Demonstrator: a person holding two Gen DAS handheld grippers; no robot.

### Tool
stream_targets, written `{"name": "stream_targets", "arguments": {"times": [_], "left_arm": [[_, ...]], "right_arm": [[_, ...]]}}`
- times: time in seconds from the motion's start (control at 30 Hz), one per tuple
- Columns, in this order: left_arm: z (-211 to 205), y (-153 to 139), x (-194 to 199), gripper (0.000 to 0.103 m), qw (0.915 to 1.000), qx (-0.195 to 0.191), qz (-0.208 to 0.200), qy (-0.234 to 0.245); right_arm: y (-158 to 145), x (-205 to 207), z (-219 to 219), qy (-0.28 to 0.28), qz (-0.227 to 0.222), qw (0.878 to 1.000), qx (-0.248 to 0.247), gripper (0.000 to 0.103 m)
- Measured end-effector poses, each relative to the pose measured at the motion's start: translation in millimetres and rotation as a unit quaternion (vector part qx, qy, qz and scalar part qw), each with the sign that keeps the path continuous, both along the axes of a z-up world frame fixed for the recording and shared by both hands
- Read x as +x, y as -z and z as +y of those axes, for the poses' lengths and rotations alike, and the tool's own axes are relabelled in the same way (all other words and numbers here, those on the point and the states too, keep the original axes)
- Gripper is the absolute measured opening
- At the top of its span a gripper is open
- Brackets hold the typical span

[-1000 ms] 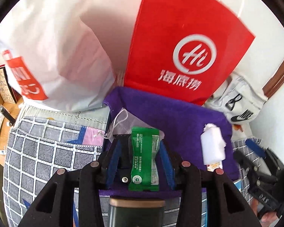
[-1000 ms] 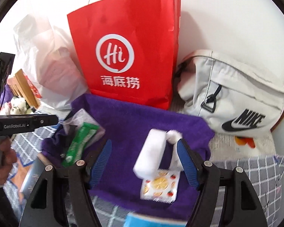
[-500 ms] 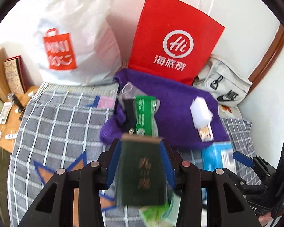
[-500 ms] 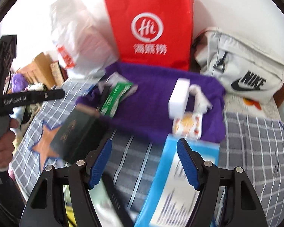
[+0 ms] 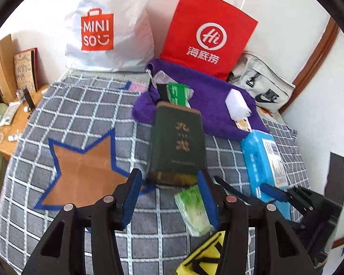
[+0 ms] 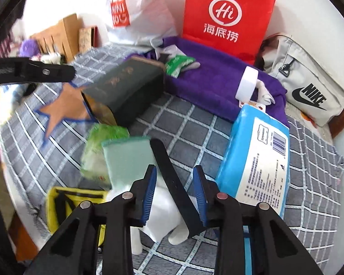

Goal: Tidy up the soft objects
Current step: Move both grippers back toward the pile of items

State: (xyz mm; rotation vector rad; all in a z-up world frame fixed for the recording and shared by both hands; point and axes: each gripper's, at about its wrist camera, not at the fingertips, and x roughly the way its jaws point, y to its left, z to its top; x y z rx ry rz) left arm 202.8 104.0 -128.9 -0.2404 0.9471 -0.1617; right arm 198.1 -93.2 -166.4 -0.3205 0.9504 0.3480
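The dark green box (image 5: pixel 177 142) is lying on the checkered bed cover (image 5: pixel 80 105), and I am using it as the landmark. To the left of the box the orange star patch (image 5: pixel 84 167) is showing on the cover, and farther left a wooden worktop (image 5: pixel 13 123) is carrying small things. The left tongs (image 5: pixel 169 197) are hovering just in front of the box with the blue pads wide apart, and they are gripping nothing. Just in front of the box and slightly right, a green tissue pack (image 5: pixel 195 210) is lying beside the right pad of these tongs. Behind the box the purple towel (image 5: pixel 208 96) is spreading, and on it a green sachet (image 5: pixel 177 92) is sitting close to the box, while a white roll (image 5: pixel 237 104) is lying farther right. To the right of the box the blue tissue pack (image 5: pixel 263 160) is resting on the cover. In the right wrist view, the right tongs (image 6: pixel 175 194) are standing open too, holding nothing; a black strap (image 6: pixel 172 183) is passing between the pads, over something white (image 6: pixel 162 208), and a pale green sponge (image 6: pixel 130 158) is lying just left of them.
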Motion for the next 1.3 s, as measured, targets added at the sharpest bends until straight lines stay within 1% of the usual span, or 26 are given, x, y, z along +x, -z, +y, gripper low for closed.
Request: {"name": "stream_targets", "arguments": {"times": [0.23,0.33,0.47,0.5,0.53,0.57,0.63,0.7,0.73,0.77,0.83,0.9,1.03,1.2,1.3], "left_arm": [[2,19,-4,0.049,0.9996,-0.02,0.016,0.007],[6,23,-3,0.049,0.9995,-0.023,0.02,0.007],[13,28,0,0.051,0.9993,-0.027,0.027,0.004],[14,28,0,0.051,0.9992,-0.029,0.027,0.004],[15,28,0,0.051,0.9992,-0.03,0.027,0.004],[16,29,0,0.051,0.9992,-0.03,0.027,0.004],[19,29,-1,0.051,0.9992,-0.031,0.027,0.004],[20,30,-1,0.052,0.9991,-0.03,0.03,0.004],[21,30,-1,0.052,0.9991,-0.028,0.031,0.002],[21,31,-2,0.052,0.9991,-0.026,0.032,0.002],[21,30,-2,0.052,0.9991,-0.024,0.035,0.001],[19,30,-4,0.052,0.9991,-0.022,0.035,0.001],[10,27,-10,0.052,0.9992,-0.015,0.037,0.007],[-2,25,-21,0.052,0.9992,-0.005,0.04,0.01],[-11,26,-28,0.052,0.999,0.001,0.042,0.014]], "right_arm": [[20,10,14,-0.011,0.021,0.999,-0.032,0.032],[30,16,22,-0.014,0.025,0.997,-0.065,0.032],[42,23,30,-0.023,0.034,0.995,-0.093,0.032],[42,23,31,-0.028,0.03,0.995,-0.094,0.027],[41,23,31,-0.031,0.029,0.995,-0.091,0.02],[41,24,31,-0.03,0.027,0.995,-0.091,0.005],[37,25,29,-0.022,0.013,0.996,-0.091,0.004],[31,25,22,-0.016,0.015,0.998,-0.056,0.003],[26,25,17,-0.011,0.019,0.999,-0.028,0.003],[23,24,14,-0.007,0.021,1.0,-0.009,0.003],[14,21,4,0.007,0.021,0.999,0.033,0.003],[8,17,-2,0.016,0.02,0.998,0.064,0.003],[-3,6,-12,0.029,0.007,0.995,0.096,0.003],[-23,-14,-35,0.045,-0.013,0.989,0.141,0.003],[-29,-30,-46,0.05,-0.021,0.987,0.15,0.003]]}}
